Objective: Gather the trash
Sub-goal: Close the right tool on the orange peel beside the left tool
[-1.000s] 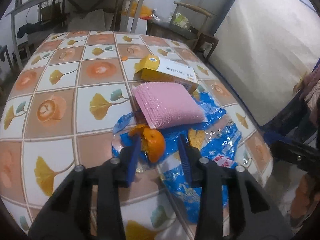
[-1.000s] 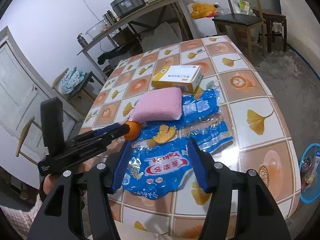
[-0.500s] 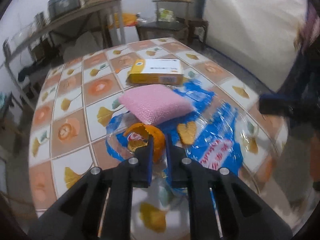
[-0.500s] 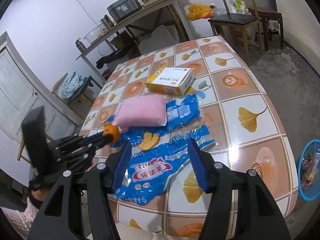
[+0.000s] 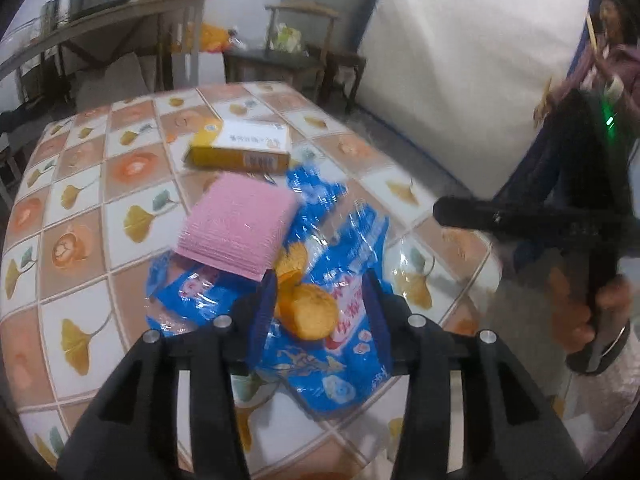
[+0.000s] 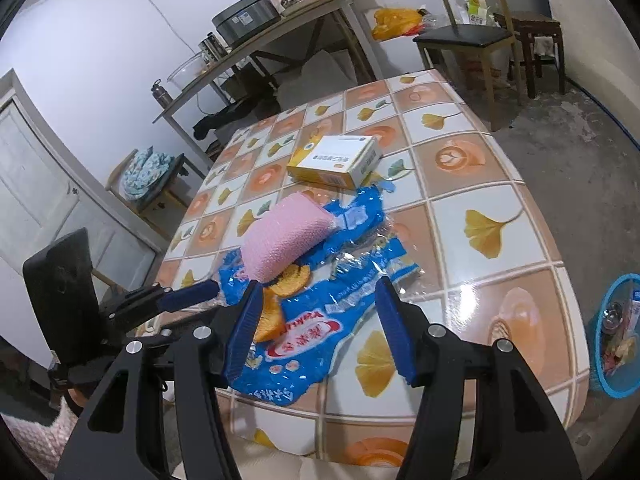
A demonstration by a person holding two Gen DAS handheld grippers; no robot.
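Orange peel (image 5: 308, 312) sits between the left gripper (image 5: 320, 312) fingers, lying on the blue snack wrapper (image 5: 352, 340) at the near edge of the tiled table (image 5: 80, 248). A second ago the fingers straddled the peel, half a second ago they were pinched almost shut on it, and now the jaws are opening; the pads stand clear of it on both sides. Released, not grasped. From the right wrist view, the peel (image 6: 266, 318) shows half hidden behind that camera's own left finger.

Right gripper (image 6: 320, 328) unchanged: half spread over the wrapper (image 6: 316, 320), nothing pressed between its pads, hovering.

My read: the pinch didn't hold, or the peel was only nudged nearer. Either way it's not collected yet and needs another grab.

Other stuff:
- pink sponge (image 5: 240, 232) just beyond the peel, on the wrapper's far left part
- yellow box (image 5: 240, 146) farther back
- blue basket (image 6: 616, 336) on the floor to the right, with some trash already in it; likely the drop point
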